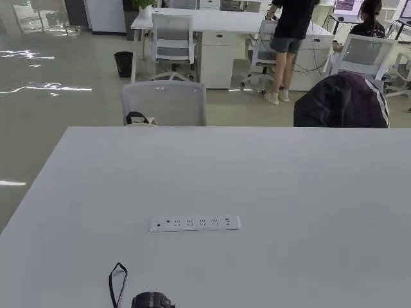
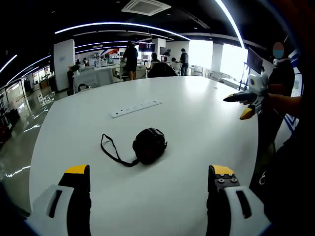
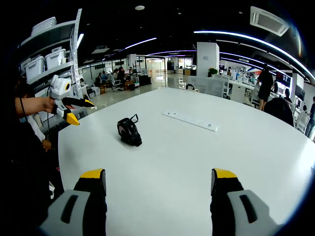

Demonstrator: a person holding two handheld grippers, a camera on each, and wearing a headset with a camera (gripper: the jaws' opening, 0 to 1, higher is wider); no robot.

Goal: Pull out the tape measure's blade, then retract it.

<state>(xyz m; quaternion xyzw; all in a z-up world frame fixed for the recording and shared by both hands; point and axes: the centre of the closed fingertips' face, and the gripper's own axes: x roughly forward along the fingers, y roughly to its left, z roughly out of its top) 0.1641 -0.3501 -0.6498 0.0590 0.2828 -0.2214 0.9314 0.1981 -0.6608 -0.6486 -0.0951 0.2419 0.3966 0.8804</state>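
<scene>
We hold the left gripper (image 2: 150,172) with its jaws wide apart and nothing between them, out over the table (image 1: 308,192) on our side of the power strip (image 1: 194,222). The tape measure (image 2: 149,145) lies on the table on the near side of that strip and a little left of its middle. In the left gripper view it sits almost straight ahead along the line between the jaws, and we judge this gripper the nearer of the two. It is a dark, compact, roundish case, so we cannot read a clear long axis from it. A thin black strap (image 2: 112,150) loops out from its left side. No blade shows drawn out, and we cannot make out the blade's tip. The right gripper (image 3: 158,173) is also spread open and empty. It stands farther back from the strip, and the case lies ahead and to the left of its jaws.
</scene>
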